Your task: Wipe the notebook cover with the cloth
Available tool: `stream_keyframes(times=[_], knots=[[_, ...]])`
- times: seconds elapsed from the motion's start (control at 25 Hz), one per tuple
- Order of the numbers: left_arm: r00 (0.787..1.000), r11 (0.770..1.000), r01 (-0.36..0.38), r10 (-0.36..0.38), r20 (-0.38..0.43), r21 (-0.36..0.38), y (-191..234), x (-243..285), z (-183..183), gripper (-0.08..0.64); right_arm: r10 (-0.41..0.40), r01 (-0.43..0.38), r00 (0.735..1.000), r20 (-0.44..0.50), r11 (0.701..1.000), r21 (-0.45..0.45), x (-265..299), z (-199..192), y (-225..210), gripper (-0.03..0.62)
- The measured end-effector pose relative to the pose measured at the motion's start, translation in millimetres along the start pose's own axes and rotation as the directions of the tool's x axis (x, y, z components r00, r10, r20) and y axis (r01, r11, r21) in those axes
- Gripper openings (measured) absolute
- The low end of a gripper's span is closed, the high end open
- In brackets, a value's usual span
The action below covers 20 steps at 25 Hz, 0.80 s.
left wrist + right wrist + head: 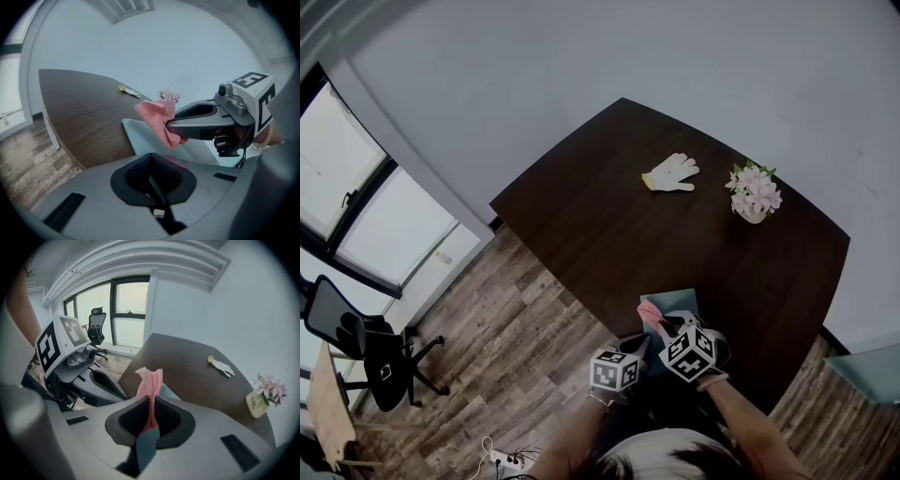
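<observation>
**Fig.: approach step, cloth brought to the notebook.** R tongs (150, 416) were pinching a pink cloth (149, 380), which stood bunched above the jaws. In the left gripper view the cloth hung just over the near-left part of the notebook (677, 301); contact btwn them could not be confirmed. L tongs (156, 187) were pressed together w/ nothing in them, held just left of the R tongs. The notebook was pale teal and lay flat at the near edge of the dark worktop (609, 225), directly in front of the person.

Judged step: wiping prob. not yet begun. The next move would call for lowering the cloth flat onto the cover, then sweeping across it. The L tongs might need to steady the notebook vs. sliding.

Far side: a white glove (671, 173) lay left of a flower pot (257, 404). The pot label read "Life."; no other writing was legible.
</observation>
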<state>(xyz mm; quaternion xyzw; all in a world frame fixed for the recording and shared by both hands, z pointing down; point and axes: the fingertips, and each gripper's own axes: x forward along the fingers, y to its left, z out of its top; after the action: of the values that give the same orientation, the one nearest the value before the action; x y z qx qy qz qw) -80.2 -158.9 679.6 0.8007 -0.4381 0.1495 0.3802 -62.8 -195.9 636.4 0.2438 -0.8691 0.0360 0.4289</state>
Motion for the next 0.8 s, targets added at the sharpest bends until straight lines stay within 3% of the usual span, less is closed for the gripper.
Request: stream_keyframes(times=[0.4, 0.8], knots=[[1.000, 1.000, 0.015, -0.015, -0.002, -0.006, 1.2, -0.5, 0.8, 0.018, 0.061, -0.066, 0.994, -0.091, 0.996, -0.051, 35.5, -6.0, 26.2, 0.038], [1.000, 1.000, 0.020, -0.020, -0.003, -0.011, 3.2, -0.6, 0.8, 0.018, 0.037, -0.046, 0.991, -0.129, 0.996, -0.072, 37.4, -18.6, 18.3, 0.038]])
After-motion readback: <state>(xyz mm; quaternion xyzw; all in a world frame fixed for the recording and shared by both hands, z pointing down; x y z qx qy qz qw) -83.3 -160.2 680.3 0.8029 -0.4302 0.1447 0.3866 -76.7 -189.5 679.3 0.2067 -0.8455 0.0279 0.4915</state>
